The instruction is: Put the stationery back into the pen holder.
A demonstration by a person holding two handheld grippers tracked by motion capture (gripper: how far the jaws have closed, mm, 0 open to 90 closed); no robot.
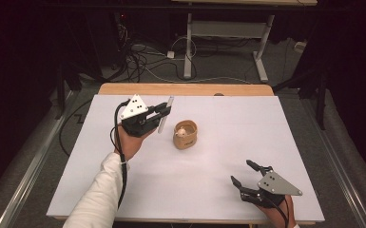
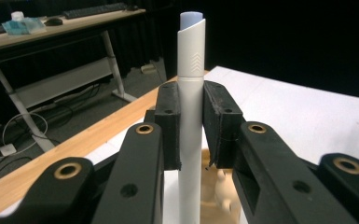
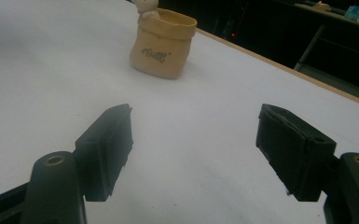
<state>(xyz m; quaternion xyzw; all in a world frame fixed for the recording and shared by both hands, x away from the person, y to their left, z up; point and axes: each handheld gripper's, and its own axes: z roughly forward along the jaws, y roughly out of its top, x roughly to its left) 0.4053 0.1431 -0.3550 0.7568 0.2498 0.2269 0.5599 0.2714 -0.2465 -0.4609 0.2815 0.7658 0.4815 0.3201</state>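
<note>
While you are holding the white pen (image 2: 190,116) pinched between the pads of the left gripper (image 1: 164,113), its long axis is standing nearly upright in the left gripper view, with the pale blue tip (image 2: 191,17) pointing away from the hand and the lower barrel hanging over the tan holder (image 1: 185,134). You are keeping this pen raised above the bench (image 1: 218,180), just beside and to the left of the holder in the high view, and apart from its rim. Your right gripper (image 1: 245,172) is resting near the front right edge of the bench with its jaws spread wide, gripping nothing, well apart from the holder. The likely risk is a slip: the barrel is looking smooth, round and glossy, and the flat black pads are clamping it along a narrow line, so a quick tilt may be letting it rotate or slide down. A second risk is a tipped holder (image 3: 162,44), since it is a small sack-shaped pot, matte and ceramic-looking, with a rolled, uneven mouth, lettering on its front and a small pale figure (image 3: 145,6) sitting at its rim; a pen arriving off-centre may be striking that rim or figure and pushing the pot across the smooth white bench surface.
</note>
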